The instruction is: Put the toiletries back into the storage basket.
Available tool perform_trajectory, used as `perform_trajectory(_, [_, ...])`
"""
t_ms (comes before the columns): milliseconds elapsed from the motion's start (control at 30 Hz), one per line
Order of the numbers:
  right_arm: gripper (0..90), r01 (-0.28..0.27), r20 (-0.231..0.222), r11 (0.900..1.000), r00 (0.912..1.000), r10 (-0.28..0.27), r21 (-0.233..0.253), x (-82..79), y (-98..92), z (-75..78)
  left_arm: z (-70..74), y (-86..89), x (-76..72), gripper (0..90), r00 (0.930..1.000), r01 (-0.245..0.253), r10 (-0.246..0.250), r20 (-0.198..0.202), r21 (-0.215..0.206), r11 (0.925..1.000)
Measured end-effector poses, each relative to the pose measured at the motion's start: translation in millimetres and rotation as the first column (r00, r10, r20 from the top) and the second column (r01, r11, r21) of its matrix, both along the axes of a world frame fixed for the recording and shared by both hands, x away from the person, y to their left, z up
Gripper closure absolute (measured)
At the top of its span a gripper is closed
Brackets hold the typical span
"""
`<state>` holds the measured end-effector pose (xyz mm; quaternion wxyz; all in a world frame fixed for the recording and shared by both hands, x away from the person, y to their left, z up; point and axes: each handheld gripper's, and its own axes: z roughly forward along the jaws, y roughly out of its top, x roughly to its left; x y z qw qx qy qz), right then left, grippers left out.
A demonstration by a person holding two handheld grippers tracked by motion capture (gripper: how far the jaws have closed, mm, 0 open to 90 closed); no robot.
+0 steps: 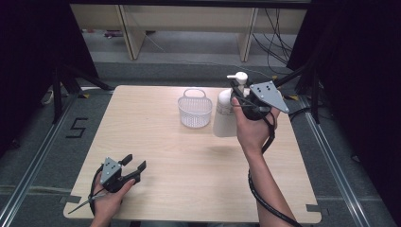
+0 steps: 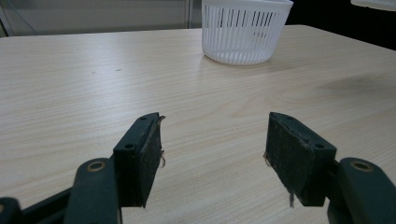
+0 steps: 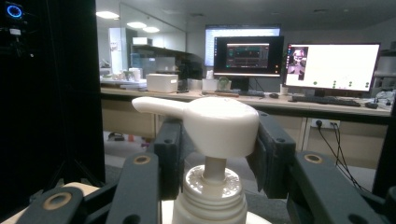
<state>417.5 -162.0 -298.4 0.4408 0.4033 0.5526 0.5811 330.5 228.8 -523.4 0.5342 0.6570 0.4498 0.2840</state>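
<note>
Fingers [image 3: 273, 154] flanking pump bottle [image 3: 210, 140] head, touching

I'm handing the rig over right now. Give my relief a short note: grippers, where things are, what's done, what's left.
Right gripper: jaws either side of the pump bottle's pump head, apparently gripping it; the bottle is at the table's far right, beside the white basket.
Left gripper: open, holding nothing, low over the near left of the table.
Done: bottle grasped at the pump.
Left: probably getting the bottle into the basket, which looks empty.
</note>
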Motion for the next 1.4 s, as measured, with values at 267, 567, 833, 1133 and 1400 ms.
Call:
perform_trajectory(267, [59.7,-0.001,0.004,1.0,1.0,0.001,0.0,4.1,4.2,2.5,0.0,0.1,0.1,35.4,1.0,0.0,0.0,0.0,0.0,1.0])
perform_trajectory(567, [59.7,-0.002,0.011,1.0,0.9999,0.001,0.004,11.0,7.9,7.5,0.0,0.0,0.1,35.4,1.0,0.002,-0.002,-0.001,-0.002,1.0])
perform_trajectory(833, [59.7,-0.007,0.023,1.0,0.9997,0.007,0.0,16.0,10.7,7.8,0.0,0.0,-0.1,35.4,1.0,0.003,-0.003,0.0,0.001,1.0])
perform_trajectory(1133, [59.7,-0.013,0.007,1.0,0.9999,0.013,0.013,24.3,16.5,7.6,0.0,0.1,-0.1,35.4,1.0,0.003,-0.003,0.0,0.0,1.0])
perform_trajectory(1400, [59.7,-0.012,0.002,1.0,0.9999,0.012,0.01,29.8,21.0,9.4,0.2,0.1,-0.3,35.4,1.0,0.002,-0.002,-0.002,0.004,1.0])
